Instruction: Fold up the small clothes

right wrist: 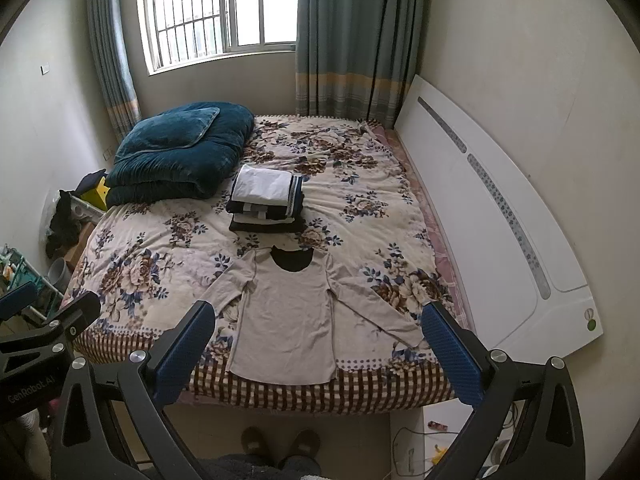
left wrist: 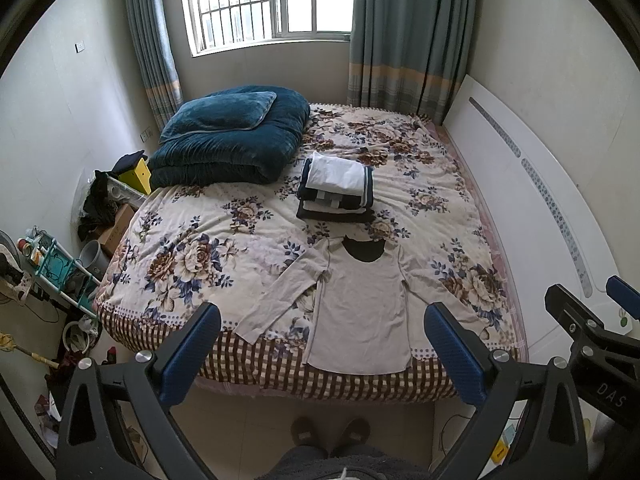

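Both tools hang above the foot of the bed, well clear of any cloth. The left gripper point(left wrist: 322, 354) has its blue pads spread wide and holds nothing; the right gripper point(right wrist: 318, 354) stands equally wide and empty. Between and just beyond each pair of fingers lies the beige long-sleeved shirt point(left wrist: 360, 312), spread flat with its hem nearest, draped at the checked edge of the floral bedspread point(left wrist: 192, 240). The dark-lined neckline points away from the fingers.

The step in hand looks like the first fold of this shirt, not yet begun. The left sleeve point(left wrist: 280, 300) runs out diagonally ahead of the left gripper's left finger; the right sleeve point(right wrist: 380, 316) runs toward the right gripper's right finger, its cuff close beside that pad. A sound way is to bring each tool down on its own side, pinching only the sleeve layer near the cuff, and lay the sleeves across the body before doubling hem toward collar. The knit looks thin and limp, so a shallow pinch should lift it without dragging the bedspread along. Since the hem hangs over the edge, a pull toward the person could slide the shirt off.

Farther past the collar sits the stack of folded clothes point(left wrist: 336, 190), a likely place for the finished piece. Beyond the left fingers rests a folded teal quilt point(left wrist: 228, 140).
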Demonstrator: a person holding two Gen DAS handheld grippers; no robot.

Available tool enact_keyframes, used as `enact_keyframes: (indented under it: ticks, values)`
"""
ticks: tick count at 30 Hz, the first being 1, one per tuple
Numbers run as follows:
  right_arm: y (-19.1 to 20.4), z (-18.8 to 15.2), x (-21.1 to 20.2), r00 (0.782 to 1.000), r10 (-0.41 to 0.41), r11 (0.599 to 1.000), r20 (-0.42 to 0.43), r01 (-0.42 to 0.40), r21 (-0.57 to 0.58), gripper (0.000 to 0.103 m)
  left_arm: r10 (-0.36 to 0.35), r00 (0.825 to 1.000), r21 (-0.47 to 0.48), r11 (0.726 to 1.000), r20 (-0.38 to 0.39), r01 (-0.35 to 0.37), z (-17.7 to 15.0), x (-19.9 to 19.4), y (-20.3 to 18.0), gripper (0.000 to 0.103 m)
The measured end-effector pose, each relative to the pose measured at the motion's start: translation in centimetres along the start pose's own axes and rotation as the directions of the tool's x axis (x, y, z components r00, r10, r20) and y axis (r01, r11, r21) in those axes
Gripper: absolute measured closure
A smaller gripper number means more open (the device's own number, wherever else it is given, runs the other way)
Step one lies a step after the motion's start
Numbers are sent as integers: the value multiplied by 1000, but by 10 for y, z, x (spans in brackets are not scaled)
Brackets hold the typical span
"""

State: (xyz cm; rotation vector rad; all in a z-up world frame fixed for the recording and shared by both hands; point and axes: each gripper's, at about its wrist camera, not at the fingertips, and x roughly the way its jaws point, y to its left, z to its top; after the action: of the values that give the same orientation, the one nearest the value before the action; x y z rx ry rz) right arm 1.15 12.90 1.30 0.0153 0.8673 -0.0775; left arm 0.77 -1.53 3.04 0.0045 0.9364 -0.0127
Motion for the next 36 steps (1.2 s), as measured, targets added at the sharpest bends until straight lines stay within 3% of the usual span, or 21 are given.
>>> enact_keyframes:
  ticks: [13,17,22,26,33,36]
  values:
    - [6,2,2,1000,2,1000,-11,-2,11,0,1,1000,-1,1000,8,-1,1,3,-2,0]
    - [5,4,23,1000,-10,998,-27,11,65,0,45,998,17,999,49,-45,11,31,-6,0]
    - [-33,-6,100,990,-90,968,-110,113,222,0,107,992,42,993,64,-110,16,115,6,0]
    - [-93,-36,182,959,-153,907,-237,231,351,0,117,993,59,991,-17,-116,16,211,-6,0]
    - [-219,-111,334,894,-115,769,-433,356,531,0,152,977,88,986,-151,-140,0,359,-41,0]
    - [-273,-145,408,873,-69,712,-483,382,589,0,197,955,125,977,-221,-172,-14,436,-62,0]
